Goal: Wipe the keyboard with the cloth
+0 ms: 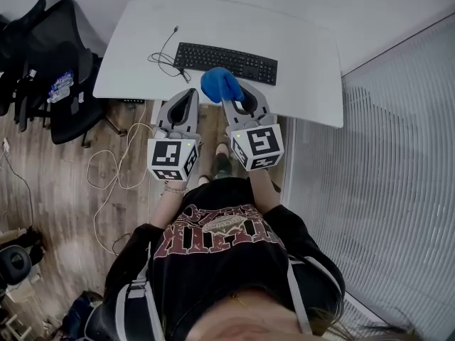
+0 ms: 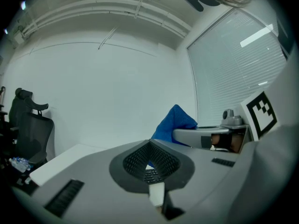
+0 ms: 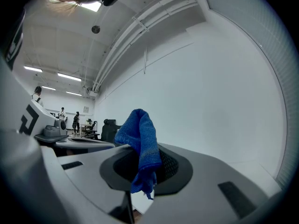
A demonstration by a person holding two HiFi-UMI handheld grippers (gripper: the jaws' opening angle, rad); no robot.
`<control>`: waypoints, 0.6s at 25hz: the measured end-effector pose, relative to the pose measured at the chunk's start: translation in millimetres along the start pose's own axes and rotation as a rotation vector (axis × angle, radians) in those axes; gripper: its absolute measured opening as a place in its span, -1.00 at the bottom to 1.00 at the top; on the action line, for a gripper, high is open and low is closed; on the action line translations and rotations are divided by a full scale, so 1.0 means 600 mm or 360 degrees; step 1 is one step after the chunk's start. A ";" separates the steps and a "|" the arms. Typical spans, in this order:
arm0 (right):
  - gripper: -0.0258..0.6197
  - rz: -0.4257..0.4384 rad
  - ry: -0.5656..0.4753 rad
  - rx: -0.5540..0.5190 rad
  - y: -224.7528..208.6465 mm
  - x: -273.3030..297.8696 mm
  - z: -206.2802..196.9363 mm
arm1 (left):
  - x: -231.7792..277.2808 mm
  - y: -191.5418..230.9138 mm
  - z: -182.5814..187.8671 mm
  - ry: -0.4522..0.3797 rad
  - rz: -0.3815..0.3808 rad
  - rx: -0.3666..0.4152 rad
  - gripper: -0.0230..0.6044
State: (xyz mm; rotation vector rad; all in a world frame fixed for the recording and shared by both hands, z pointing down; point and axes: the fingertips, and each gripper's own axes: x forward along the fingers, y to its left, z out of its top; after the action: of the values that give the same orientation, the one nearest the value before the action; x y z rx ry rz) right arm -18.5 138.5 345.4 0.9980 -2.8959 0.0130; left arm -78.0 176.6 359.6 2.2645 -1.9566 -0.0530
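The right gripper has its jaws closed on a blue knitted cloth. A fold of the cloth stands up above the jaw tips and a short tail hangs below them. The jaws of the left gripper are drawn together with nothing between them; only a sliver of keys shows through the narrow gap at their tip.

In the head view the left gripper and right gripper are side by side and close together. Both are at the near edge of the white desk with rounded corners. The bunched cloth shows just at the near edge of the flat black keyboard. Whether the two touch cannot be told.

The keyboard lies across the middle of the desk. Its thin black cable is looped loosely off its left end. There is bare desktop on both sides of the keyboard, with the wider stretch to the right, and more bare surface beyond it up to the white wall.

A black mesh office chair stands beside the desk's left end. A ribbed white blind runs along the desk's right end. Pale cords trail over the wooden floor below the left gripper.
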 end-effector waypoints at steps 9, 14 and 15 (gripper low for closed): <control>-0.72 0.0062 0.0019 0.0045 -0.081 0.093 0.006 | 0.117 0.030 0.014 0.0042 0.0023 0.0008 -0.82; -0.72 0.0102 0.0024 0.0062 -0.149 0.126 -0.001 | 0.190 0.026 0.014 0.0055 0.0067 0.0037 -0.82; -0.72 0.0108 0.0029 0.0059 -0.161 0.133 -0.002 | 0.203 0.028 0.014 0.0057 0.0074 0.0035 -0.82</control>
State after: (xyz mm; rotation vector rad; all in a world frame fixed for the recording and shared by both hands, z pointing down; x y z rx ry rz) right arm -21.5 13.3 351.0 0.8993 -2.9220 0.0796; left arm -77.1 53.1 362.0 2.2167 -2.0006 0.0141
